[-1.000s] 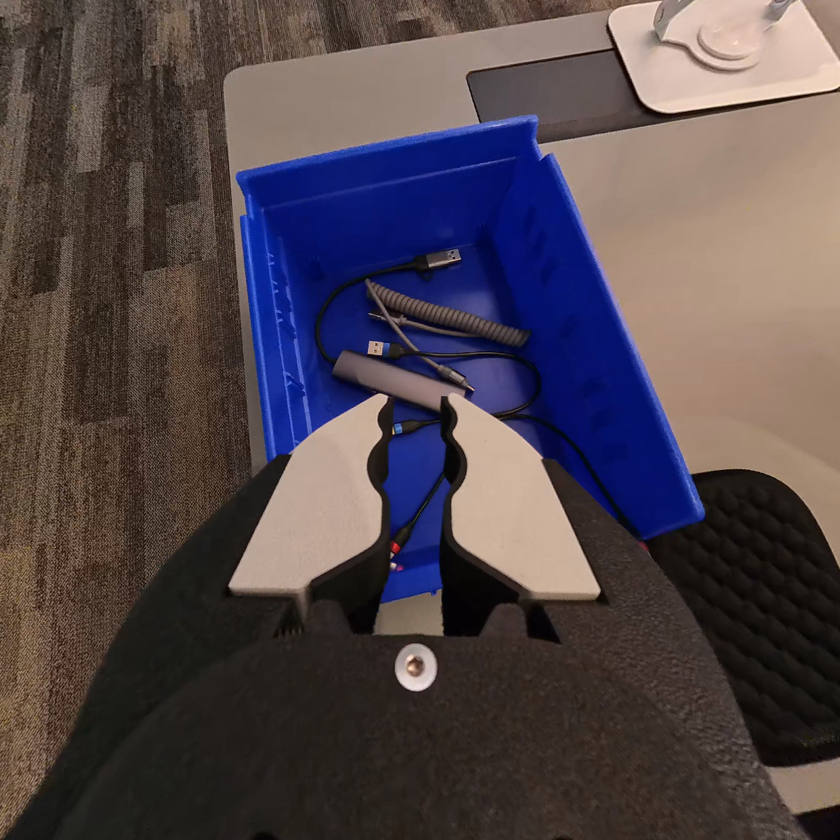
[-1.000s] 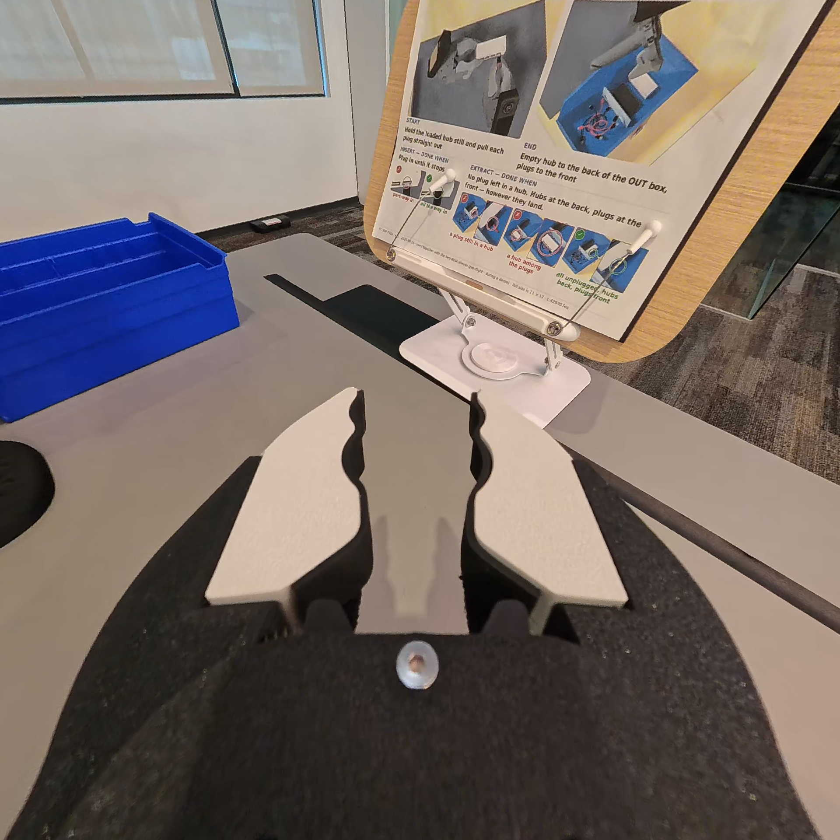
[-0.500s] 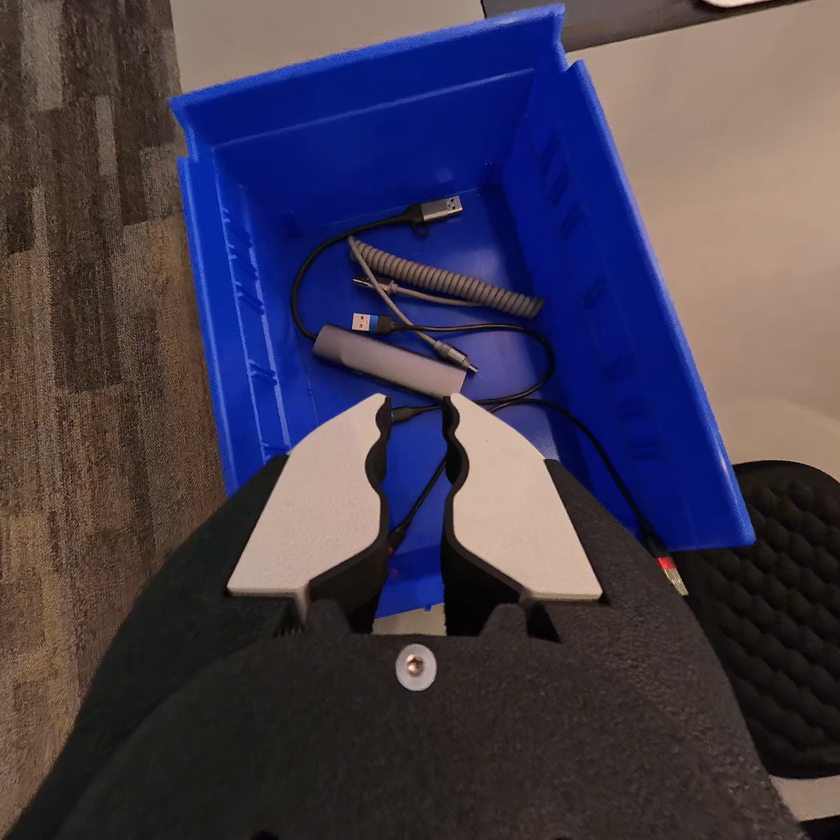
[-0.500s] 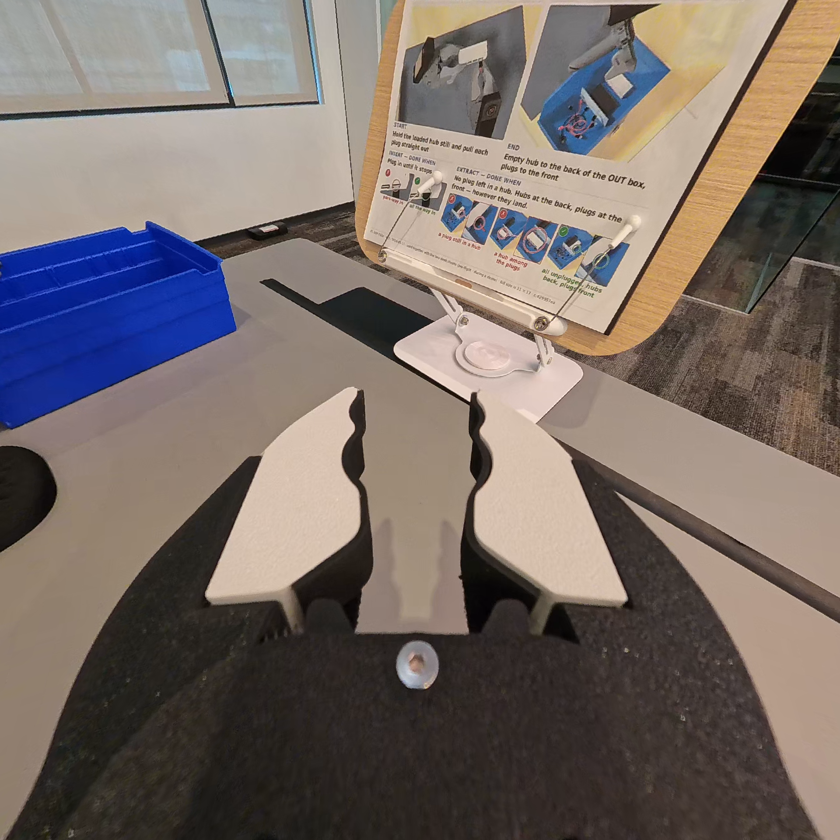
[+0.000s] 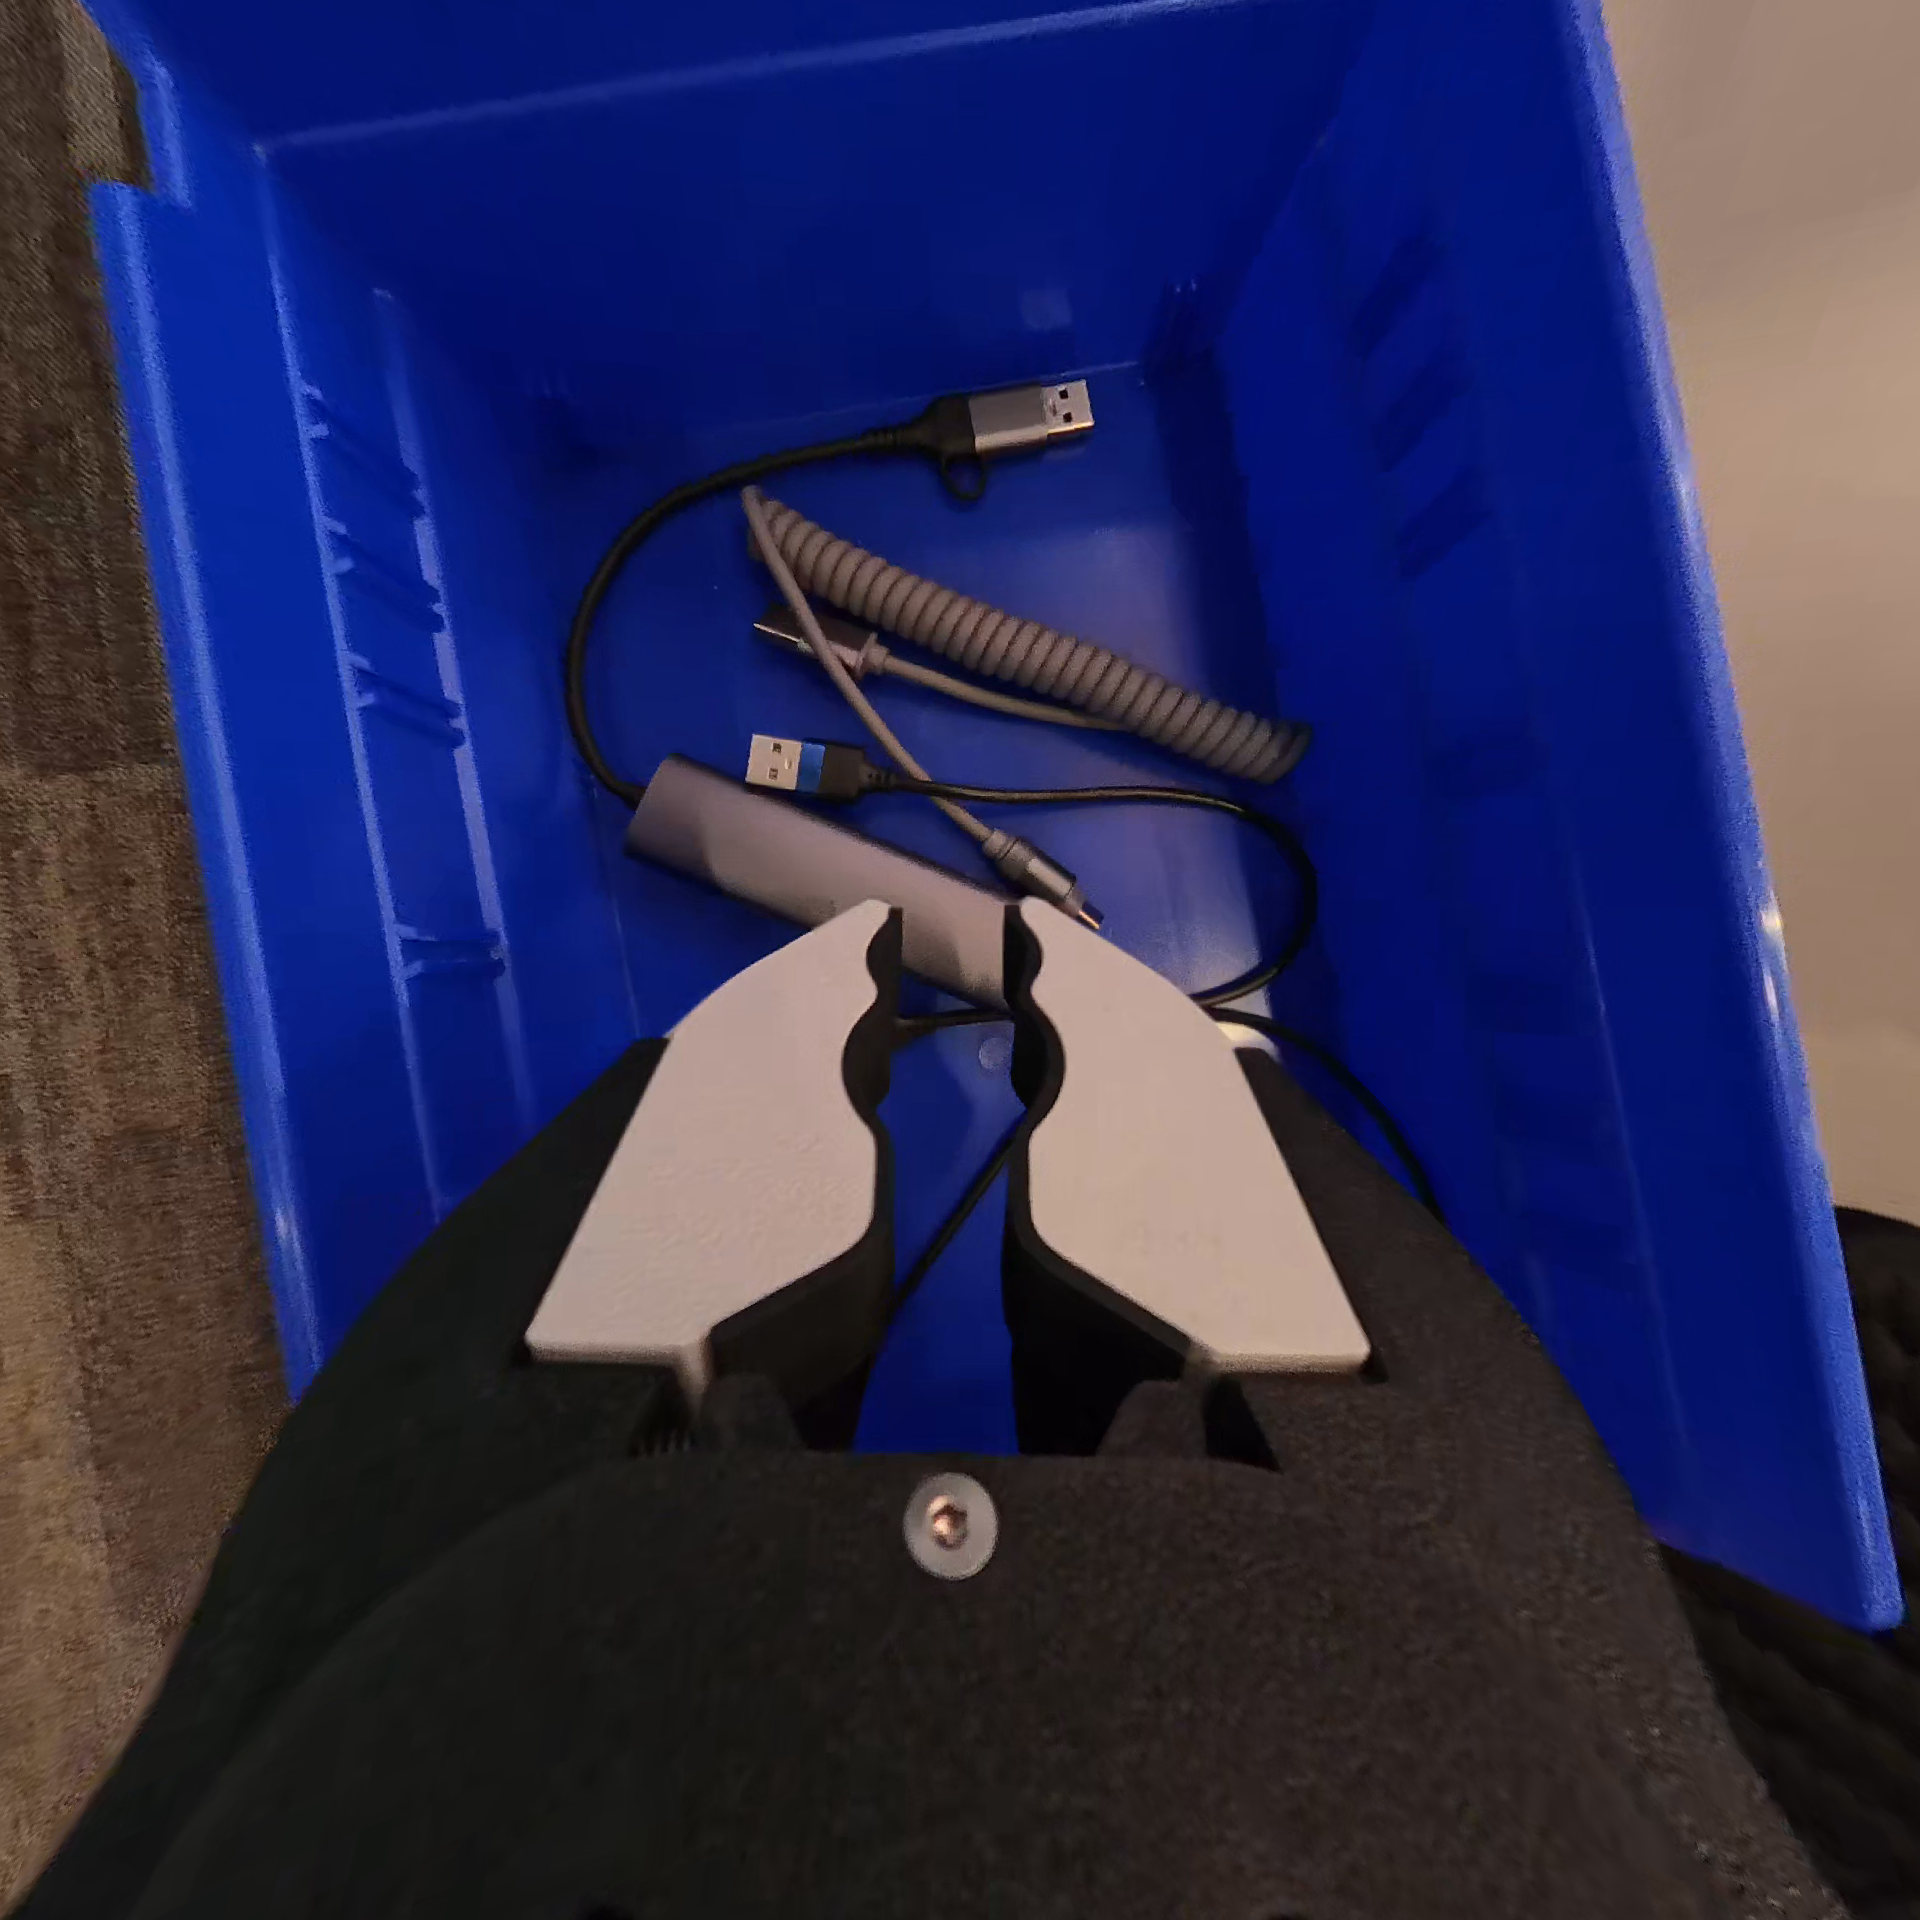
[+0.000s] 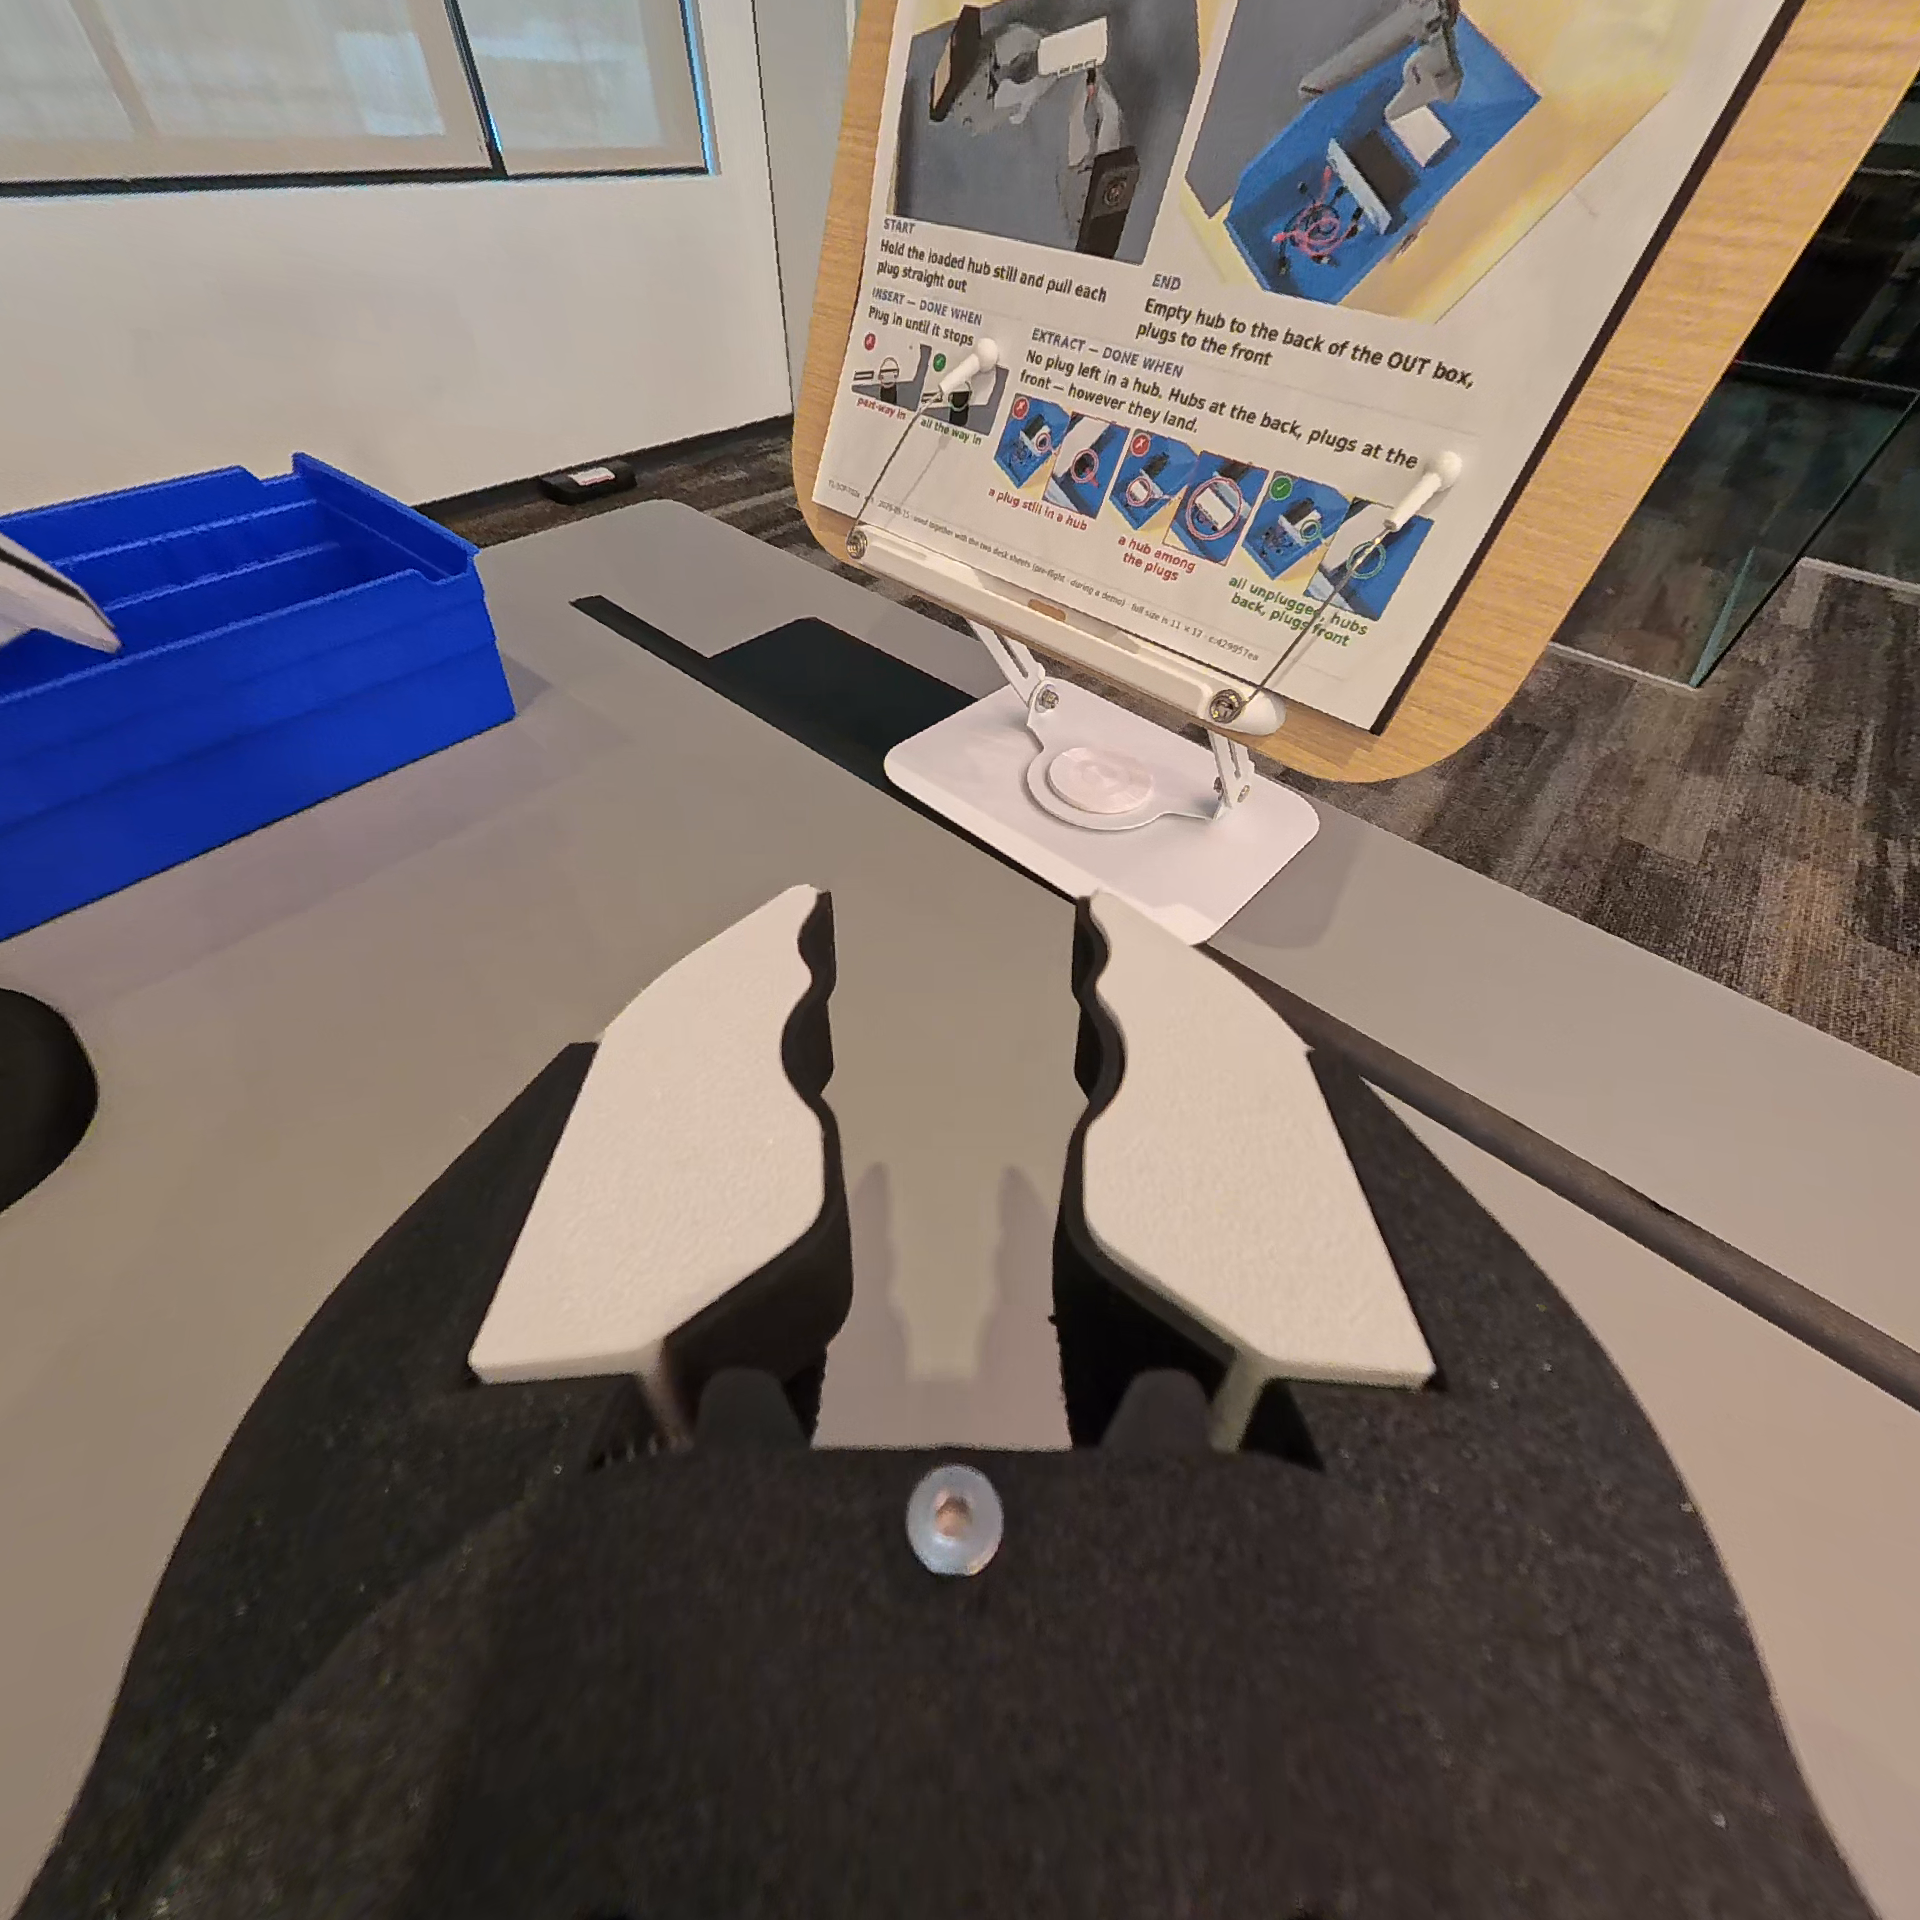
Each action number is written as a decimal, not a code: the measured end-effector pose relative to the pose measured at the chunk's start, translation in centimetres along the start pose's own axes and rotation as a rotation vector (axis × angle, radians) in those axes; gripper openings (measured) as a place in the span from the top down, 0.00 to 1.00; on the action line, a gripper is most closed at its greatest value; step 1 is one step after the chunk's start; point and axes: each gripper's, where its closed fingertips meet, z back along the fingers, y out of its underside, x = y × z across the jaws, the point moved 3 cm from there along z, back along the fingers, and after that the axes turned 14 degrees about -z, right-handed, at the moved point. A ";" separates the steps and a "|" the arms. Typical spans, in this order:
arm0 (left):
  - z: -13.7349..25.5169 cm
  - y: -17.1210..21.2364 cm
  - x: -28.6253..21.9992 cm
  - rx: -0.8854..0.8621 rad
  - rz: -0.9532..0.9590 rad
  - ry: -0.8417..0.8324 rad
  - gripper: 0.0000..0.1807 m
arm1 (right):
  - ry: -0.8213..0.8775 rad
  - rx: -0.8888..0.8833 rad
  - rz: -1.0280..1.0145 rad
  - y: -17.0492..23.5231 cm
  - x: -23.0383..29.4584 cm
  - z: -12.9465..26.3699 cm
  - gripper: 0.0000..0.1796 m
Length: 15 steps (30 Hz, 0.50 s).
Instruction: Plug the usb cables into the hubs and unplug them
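Note:
In the left wrist view a blue bin [image 5: 343, 644] holds a slim grey USB hub [image 5: 790, 852] with a black lead ending in a grey USB plug [image 5: 1023, 416]. A black cable with a blue-collared USB plug [image 5: 805, 771] lies across the hub. A grey coiled cable [image 5: 1039, 644] lies behind it. My left gripper [image 5: 951, 912] is open and empty inside the bin, its fingertips straddling the hub's near end. My right gripper [image 6: 951, 904] is open and empty, low over the grey table [image 6: 644, 831]. The blue bin shows at the left of the right wrist view [image 6: 260, 665].
A white stand [image 6: 1101, 800] holding a wooden board with an instruction sheet [image 6: 1195, 312] stands on the table ahead of my right gripper. A black slot [image 6: 810, 665] runs along the table's back. A black mesh pad [image 5: 1860, 1455] lies right of the bin. Carpet floor [image 5: 94, 935] lies to the left. The tips of one gripper are about 55 centimetres away from the tips of the other.
My left gripper has moved forward and down into the bin, its tips now at the hub. My right gripper has barely moved. The left gripper's tip now shows at the right view's left edge.

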 end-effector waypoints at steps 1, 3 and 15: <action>-0.2 -0.1 0.1 0.013 0.001 -0.002 0.90 | 0.003 0.001 -0.001 0.0 -0.1 0.1 0.76; -0.4 -0.2 0.6 0.035 -0.005 -0.026 0.89 | 0.010 0.004 -0.001 0.1 -0.3 0.2 0.76; -2.2 1.5 1.8 0.184 0.129 -0.045 0.87 | 0.027 0.008 -0.010 0.2 -0.9 0.7 0.76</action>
